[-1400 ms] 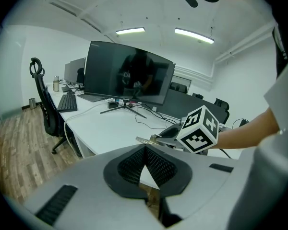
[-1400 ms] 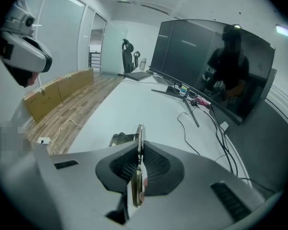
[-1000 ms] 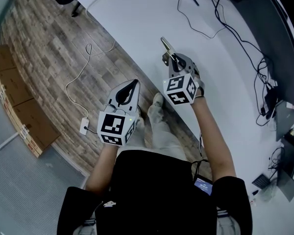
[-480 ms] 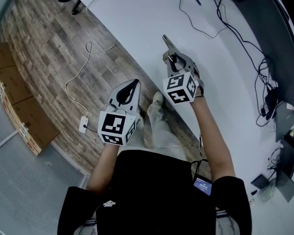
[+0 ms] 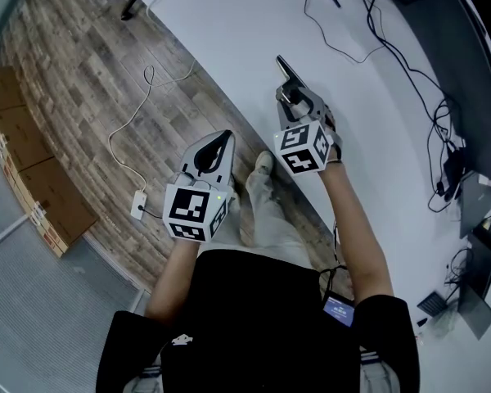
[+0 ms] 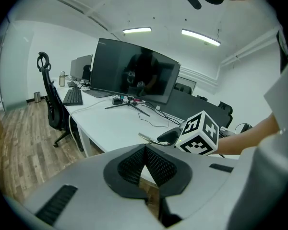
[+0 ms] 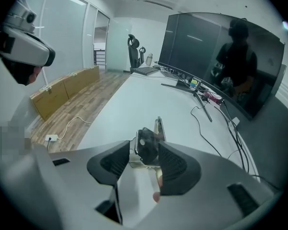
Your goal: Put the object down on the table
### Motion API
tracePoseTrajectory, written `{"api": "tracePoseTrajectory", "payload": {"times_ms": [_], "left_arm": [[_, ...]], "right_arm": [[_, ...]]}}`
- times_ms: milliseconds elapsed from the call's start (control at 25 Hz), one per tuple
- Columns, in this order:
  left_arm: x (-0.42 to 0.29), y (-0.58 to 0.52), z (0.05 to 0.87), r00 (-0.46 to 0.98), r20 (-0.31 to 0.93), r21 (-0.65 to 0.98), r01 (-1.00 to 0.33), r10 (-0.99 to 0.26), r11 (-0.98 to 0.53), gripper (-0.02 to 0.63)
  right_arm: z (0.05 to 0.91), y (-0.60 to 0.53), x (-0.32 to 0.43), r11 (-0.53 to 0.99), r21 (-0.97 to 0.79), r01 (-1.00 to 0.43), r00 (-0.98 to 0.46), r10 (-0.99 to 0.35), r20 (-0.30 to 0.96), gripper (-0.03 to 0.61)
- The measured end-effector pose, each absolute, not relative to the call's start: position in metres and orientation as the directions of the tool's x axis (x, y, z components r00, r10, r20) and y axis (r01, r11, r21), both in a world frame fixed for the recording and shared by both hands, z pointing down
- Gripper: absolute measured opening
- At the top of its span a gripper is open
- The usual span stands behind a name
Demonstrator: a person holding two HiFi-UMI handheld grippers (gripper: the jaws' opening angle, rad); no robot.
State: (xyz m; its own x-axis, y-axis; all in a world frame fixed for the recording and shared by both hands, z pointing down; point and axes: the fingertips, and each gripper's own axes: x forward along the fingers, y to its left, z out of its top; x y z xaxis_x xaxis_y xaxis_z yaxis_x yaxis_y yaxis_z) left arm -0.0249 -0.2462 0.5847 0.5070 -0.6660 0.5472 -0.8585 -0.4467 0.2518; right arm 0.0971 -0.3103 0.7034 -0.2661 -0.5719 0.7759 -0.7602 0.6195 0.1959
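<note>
The right gripper (image 5: 290,95) hangs over the near part of the white table (image 5: 229,23), pointing steeply down. Its jaws have just been opening and now stand spread. Between them sits the object (image 7: 147,145), a dark rounded piece on a thin metal strip that reaches out ahead of the jaws over the tabletop. The left pad stands clear of it and the right pad is close against its dark part. Whether the strip already rests on the table cannot be told. The left gripper (image 5: 222,140) hovers beside the table edge, above the wooden floor (image 5: 82,80), with its jaws pressed together at the tips and nothing between them.
</note>
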Motion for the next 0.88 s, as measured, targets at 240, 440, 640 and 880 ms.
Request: {"api": "tracePoseTrajectory", "payload": {"times_ms": [240,440,640,880], "left_arm": [[-0.027,-0.248,0.577,0.509,0.529,0.251,-0.858,-0.679,-0.447,0.014],[-0.026,-0.253,0.557,0.519,0.496,0.246,-0.853,-0.697,-0.46,0.014],[-0.034,-0.258,0.534,0.525,0.461,0.235,-0.85,-0.716,-0.472,0.014],[-0.039,-0.259,0.506,0.535,0.418,0.21,-0.843,-0.734,-0.495,0.014]], "right_arm": [[0.695,-0.307,0.097,0.61,0.195,-0.768,-0.257,-0.572,0.779,0.176],[0.67,-0.306,0.101,0.581,0.209,-0.787,-0.24,-0.599,0.764,0.175],[0.636,-0.306,0.101,0.532,0.223,-0.817,-0.222,-0.647,0.729,0.137],[0.593,-0.299,0.102,0.476,0.241,-0.846,-0.201,-0.703,0.682,0.071]]}}
